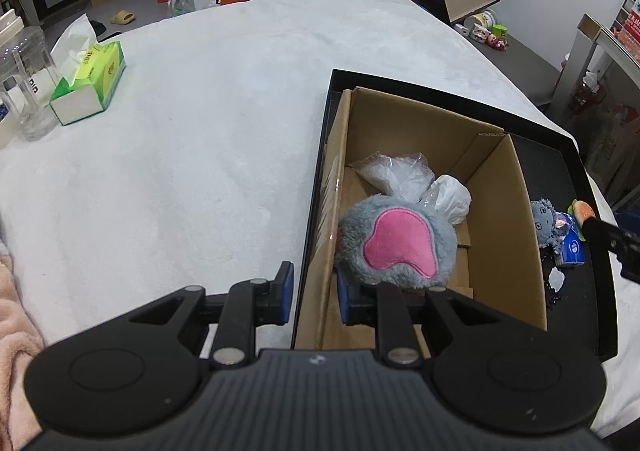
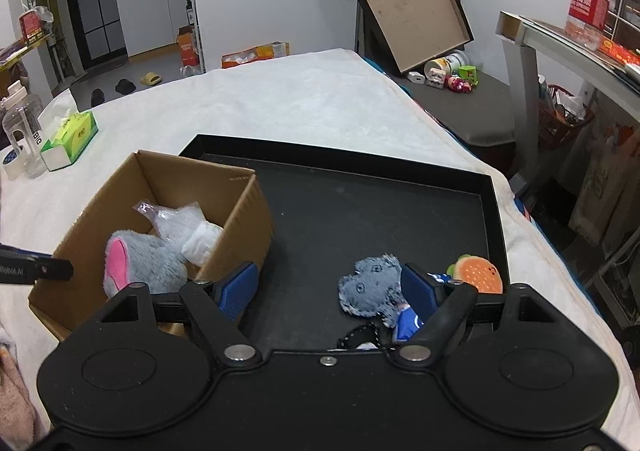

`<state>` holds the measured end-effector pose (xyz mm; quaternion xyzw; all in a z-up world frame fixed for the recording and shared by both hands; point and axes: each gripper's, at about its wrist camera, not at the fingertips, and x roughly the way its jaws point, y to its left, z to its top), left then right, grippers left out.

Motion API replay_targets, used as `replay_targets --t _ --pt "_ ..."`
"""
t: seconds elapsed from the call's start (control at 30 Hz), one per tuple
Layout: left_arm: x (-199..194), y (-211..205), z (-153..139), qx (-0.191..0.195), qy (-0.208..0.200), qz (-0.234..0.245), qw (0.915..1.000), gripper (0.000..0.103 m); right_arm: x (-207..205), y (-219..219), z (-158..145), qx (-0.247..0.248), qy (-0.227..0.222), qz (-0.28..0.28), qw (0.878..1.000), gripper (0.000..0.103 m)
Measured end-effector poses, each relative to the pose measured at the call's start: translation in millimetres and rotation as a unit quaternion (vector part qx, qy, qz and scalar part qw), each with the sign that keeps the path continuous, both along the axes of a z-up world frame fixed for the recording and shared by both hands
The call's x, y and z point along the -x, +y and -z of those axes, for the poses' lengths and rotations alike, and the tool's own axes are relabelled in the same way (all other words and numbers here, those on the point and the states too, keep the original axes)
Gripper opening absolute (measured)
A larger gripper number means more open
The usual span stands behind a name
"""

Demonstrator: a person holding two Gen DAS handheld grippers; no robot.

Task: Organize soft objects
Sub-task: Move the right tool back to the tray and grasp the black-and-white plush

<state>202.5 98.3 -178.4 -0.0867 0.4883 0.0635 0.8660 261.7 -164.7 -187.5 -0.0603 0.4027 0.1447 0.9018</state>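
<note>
Hand-held gripper (image 2: 326,287) above black tray (image 2: 496,219)

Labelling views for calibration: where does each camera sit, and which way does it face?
Left wrist: on the left hand-held gripper, looking down into the cardboard box at the grey plush toy; its fingers straddle the box wall.
Right wrist: on the right hand-held gripper, open over the black tray.
Shared: box, plush toy, tray, tissue pack.
</note>
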Motion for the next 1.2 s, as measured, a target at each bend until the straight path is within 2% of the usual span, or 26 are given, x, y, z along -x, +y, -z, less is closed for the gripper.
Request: replay_targets --t 0.17,0.23,0.4,0.67,0.87,1.03,1.2 --pt "-2.4 -6.2 -5.2 -0.011 0.000 -0.003 0.9999 0.035 -4.6 -15.7 5.0 -0.014 -0.001 0.008 1.000 0.078" --pt "-3.1 -10.1 -7.1 -0.017 -0.001 0.001 0.9999 0.043 -6.9 -23.4 8.9 -0.022 -0.002 0.017 1.000 0.078" --pt "-5.7 -23.9 -9.6 -0.035 -0.004 0.018 0.9992 0.050 -10.7 -38.6 26.7 -0.038 0.011 0.029 0.999 0.078" --pt "-15.0 -33.4 -2.7 -0.057 0.018 0.010 0.9982 0.053 -12.2 -42.9 49.6 -0.051 0.045 0.001 0.998 0.078" --pt "-22.1 -39.5 1.3 -0.071 0.032 0.001 0.9970 0.053 -13.4 -51.0 63.3 -0.063 0.076 0.016 0.995 0.077" --pt "-27.2 -46.6 2.2 -0.080 0.038 0.002 0.9960 0.054 -8.6 -45.7 78.2 -0.052 0.098 0.017 0.994 0.075" --pt "-29.1 -53.2 5.1 -0.090 0.044 0.009 0.9949 0.054 -6.6 -42.8 86.5 -0.040 0.100 0.031 0.994 0.072"
